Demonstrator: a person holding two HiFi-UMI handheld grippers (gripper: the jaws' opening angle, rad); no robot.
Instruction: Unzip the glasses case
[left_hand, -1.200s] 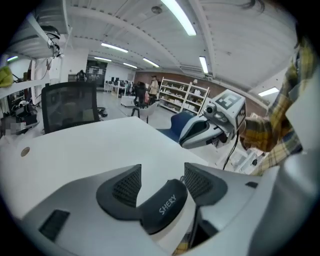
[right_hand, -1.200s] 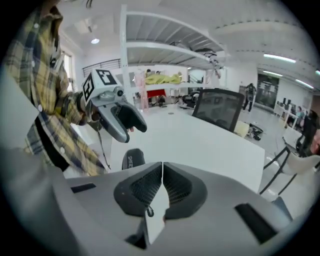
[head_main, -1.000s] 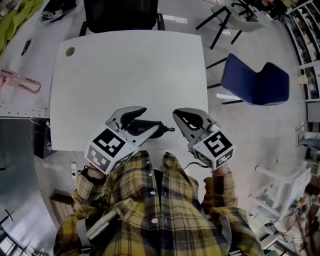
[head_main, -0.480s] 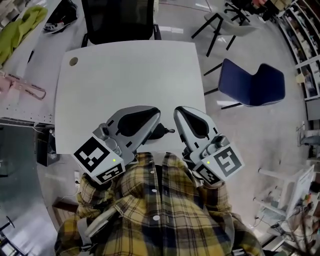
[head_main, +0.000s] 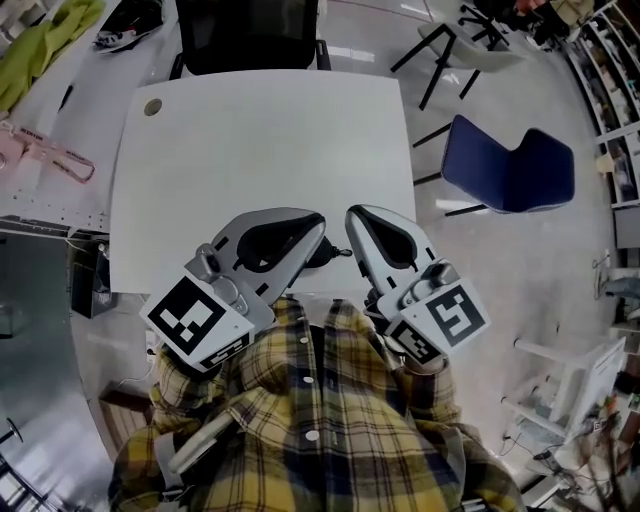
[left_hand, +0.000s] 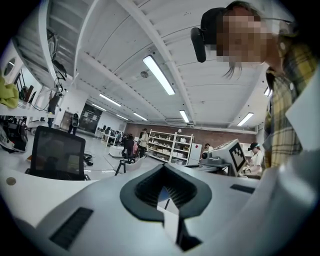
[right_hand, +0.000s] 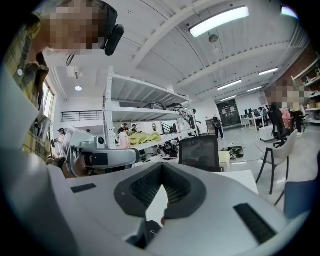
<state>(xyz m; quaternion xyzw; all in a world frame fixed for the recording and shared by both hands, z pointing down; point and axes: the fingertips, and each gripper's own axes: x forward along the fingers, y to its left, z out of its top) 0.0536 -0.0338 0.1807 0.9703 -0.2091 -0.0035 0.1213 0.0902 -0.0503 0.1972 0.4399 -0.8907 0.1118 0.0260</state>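
The black glasses case (head_main: 322, 256) lies at the table's near edge, mostly hidden under my left gripper (head_main: 316, 225); only its right end and zipper pull show. In the right gripper view a bit of the case (right_hand: 150, 231) shows below the jaws. The left gripper (left_hand: 165, 192) is held up above the case. Its jaws have just closed and stand shut, with nothing visible between them. My right gripper (head_main: 352, 214) hangs beside it to the right, also raised. Its jaws (right_hand: 161, 192) meet with nothing between them.
The white table (head_main: 260, 140) has a round cable hole (head_main: 152, 106) at its far left corner. A black office chair (head_main: 250, 30) stands behind the table, and a blue chair (head_main: 510, 160) to its right. Shelving and people fill the background.
Both grippers have risen from the table toward the camera. The left jaws, open around the case a second ago, have shut. The case is now largely covered by the left gripper.
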